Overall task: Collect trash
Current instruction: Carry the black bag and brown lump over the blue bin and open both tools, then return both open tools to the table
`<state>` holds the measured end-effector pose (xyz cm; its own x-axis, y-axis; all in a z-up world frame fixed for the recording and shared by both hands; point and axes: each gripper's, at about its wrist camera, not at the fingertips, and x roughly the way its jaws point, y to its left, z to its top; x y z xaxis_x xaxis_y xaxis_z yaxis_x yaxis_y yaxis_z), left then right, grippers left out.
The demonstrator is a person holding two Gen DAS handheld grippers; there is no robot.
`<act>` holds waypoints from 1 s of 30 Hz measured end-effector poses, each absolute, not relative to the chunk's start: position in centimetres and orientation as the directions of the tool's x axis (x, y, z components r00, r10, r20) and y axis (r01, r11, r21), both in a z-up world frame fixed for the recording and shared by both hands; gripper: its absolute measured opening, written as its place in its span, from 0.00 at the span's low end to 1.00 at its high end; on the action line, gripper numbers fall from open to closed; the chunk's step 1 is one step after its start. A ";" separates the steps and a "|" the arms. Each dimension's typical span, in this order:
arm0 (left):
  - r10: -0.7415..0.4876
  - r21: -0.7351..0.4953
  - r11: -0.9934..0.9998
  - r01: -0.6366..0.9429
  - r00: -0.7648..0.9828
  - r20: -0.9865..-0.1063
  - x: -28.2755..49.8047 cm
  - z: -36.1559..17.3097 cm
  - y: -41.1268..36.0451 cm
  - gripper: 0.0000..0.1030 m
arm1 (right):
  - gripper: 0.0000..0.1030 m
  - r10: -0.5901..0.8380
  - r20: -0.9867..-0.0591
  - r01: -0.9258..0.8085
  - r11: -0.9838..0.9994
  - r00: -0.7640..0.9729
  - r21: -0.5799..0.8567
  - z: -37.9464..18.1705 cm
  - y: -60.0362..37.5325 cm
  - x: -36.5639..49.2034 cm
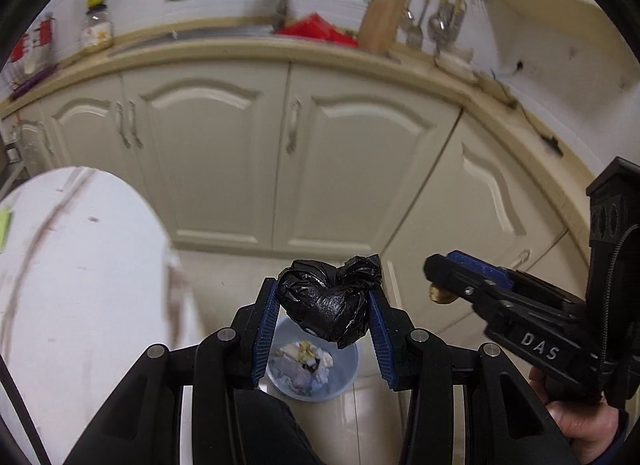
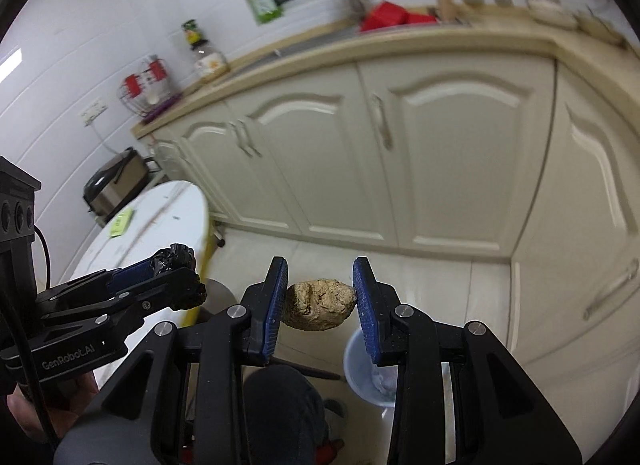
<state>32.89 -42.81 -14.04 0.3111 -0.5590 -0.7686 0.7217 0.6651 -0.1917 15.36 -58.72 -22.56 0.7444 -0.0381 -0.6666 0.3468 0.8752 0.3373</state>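
My left gripper is shut on a crumpled black plastic wad, held in the air above a pale blue trash bin that has paper scraps in it. My right gripper is shut on a tan crumpled lump, held above the floor left of the same bin. The right gripper also shows in the left wrist view with the tan lump under its tip. The left gripper with the black wad shows at the left of the right wrist view.
A round white table stands at the left, with a green note on it. Cream kitchen cabinets run behind, under a countertop with a sink, red items and hanging utensils. The floor is pale tile.
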 end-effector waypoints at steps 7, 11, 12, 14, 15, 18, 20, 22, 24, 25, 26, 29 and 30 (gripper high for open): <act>-0.498 -0.182 0.646 0.742 0.229 -0.836 35.8 -18.9 -49.0 0.38 | 0.31 0.001 -0.728 0.421 0.816 0.685 0.397 -28.7 -62.7 15.4; -0.465 -0.169 0.649 0.742 0.210 -0.860 37.6 -21.1 -51.4 0.39 | 0.31 0.024 -0.746 0.446 0.789 0.665 0.422 -31.5 -64.5 15.8; -0.459 -0.169 0.649 0.741 0.205 -0.864 38.0 -21.5 -51.9 0.39 | 0.31 0.030 -0.752 0.453 0.782 0.658 0.427 -32.2 -64.9 16.0; -0.446 -0.161 0.650 0.742 0.202 -0.872 38.8 -22.2 -52.8 0.39 | 0.31 0.045 -0.759 0.460 0.772 0.650 0.440 -33.2 -65.5 16.5; -0.439 -0.157 0.652 0.742 0.200 -0.876 39.0 -22.7 -53.4 0.40 | 0.31 0.054 -0.763 0.463 0.767 0.645 0.445 -33.8 -65.7 16.8; -0.414 -0.138 0.665 0.734 0.208 -0.886 39.7 -23.5 -54.7 0.54 | 0.33 0.072 -0.770 0.472 0.753 0.634 0.459 -35.1 -66.3 17.5; -0.395 -0.118 0.685 0.719 0.230 -0.889 40.1 -23.8 -55.2 0.67 | 0.47 0.078 -0.777 0.481 0.745 0.625 0.462 -35.8 -66.5 18.0; -0.390 -0.113 0.695 0.710 0.240 -0.889 39.9 -24.2 -55.9 0.74 | 0.72 0.071 -0.783 0.504 0.728 0.618 0.464 -36.4 -66.9 17.9; -0.379 -0.104 0.705 0.701 0.248 -0.892 40.0 -24.3 -55.9 0.75 | 0.81 0.070 -0.774 0.517 0.706 0.629 0.484 -36.7 -67.5 17.5; -0.377 -0.105 0.708 0.698 0.248 -0.892 39.7 -24.2 -55.6 0.75 | 0.87 0.073 -0.771 0.519 0.699 0.633 0.492 -36.7 -67.6 17.4; -0.382 -0.112 0.711 0.695 0.247 -0.891 39.7 -24.2 -55.8 0.75 | 0.94 0.069 -0.772 0.525 0.694 0.632 0.492 -36.7 -67.8 17.3; -0.393 -0.118 0.713 0.691 0.255 -0.884 39.3 -23.3 -54.8 0.75 | 1.00 0.037 -0.778 0.552 0.684 0.627 0.477 -36.5 -68.0 16.8; -0.396 -0.117 0.714 0.690 0.260 -0.881 39.1 -23.0 -54.6 0.75 | 1.00 0.026 -0.781 0.564 0.677 0.624 0.473 -36.3 -68.0 16.6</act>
<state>39.10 -54.56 -22.96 0.2603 -0.3961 -0.8805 0.6902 0.7140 -0.1172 16.61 -68.02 -36.34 0.6237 0.0262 -0.7813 0.5637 0.6773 0.4727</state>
